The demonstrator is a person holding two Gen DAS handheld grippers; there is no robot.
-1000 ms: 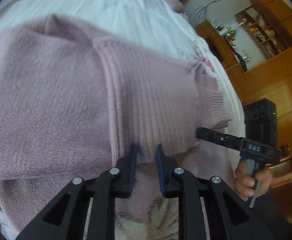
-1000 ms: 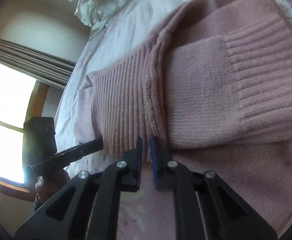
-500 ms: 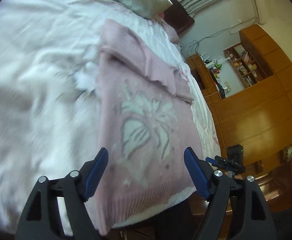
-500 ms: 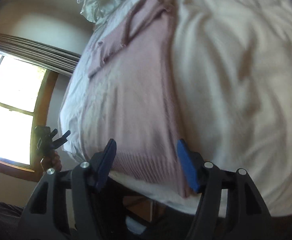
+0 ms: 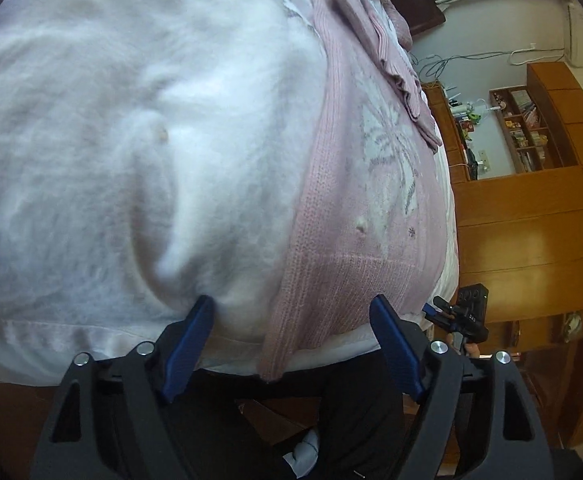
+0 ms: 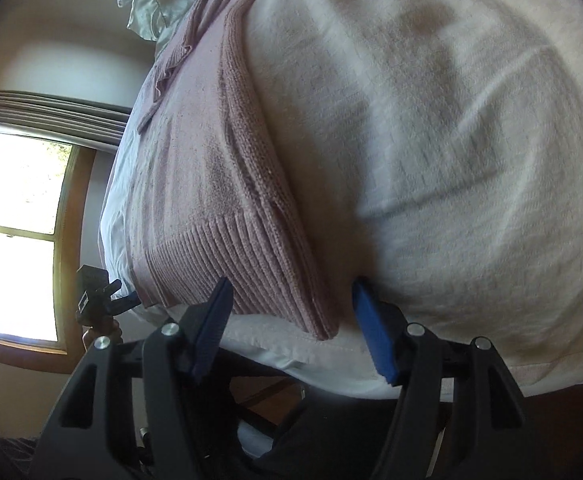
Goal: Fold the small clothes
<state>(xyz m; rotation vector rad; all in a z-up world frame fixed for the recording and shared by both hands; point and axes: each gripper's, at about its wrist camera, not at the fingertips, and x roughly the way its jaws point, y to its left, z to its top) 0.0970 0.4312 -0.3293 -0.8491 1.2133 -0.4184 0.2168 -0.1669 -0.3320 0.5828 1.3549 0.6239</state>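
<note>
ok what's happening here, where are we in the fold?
A person is folding a pink knit sweater on a white bedspread, with a handheld gripper in each hand. Both sleeves look folded in across the body. The left gripper and right gripper are both open and holding nothing, each lined up at a bottom corner of the ribbed hem by the bed edge. Likely next: pinch both corners and fold the hem upward.

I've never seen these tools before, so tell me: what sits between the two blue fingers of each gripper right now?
In both wrist views, a bottom corner of the pink sweater on the white bedding lies between the open fingers; neither touches it.
</note>
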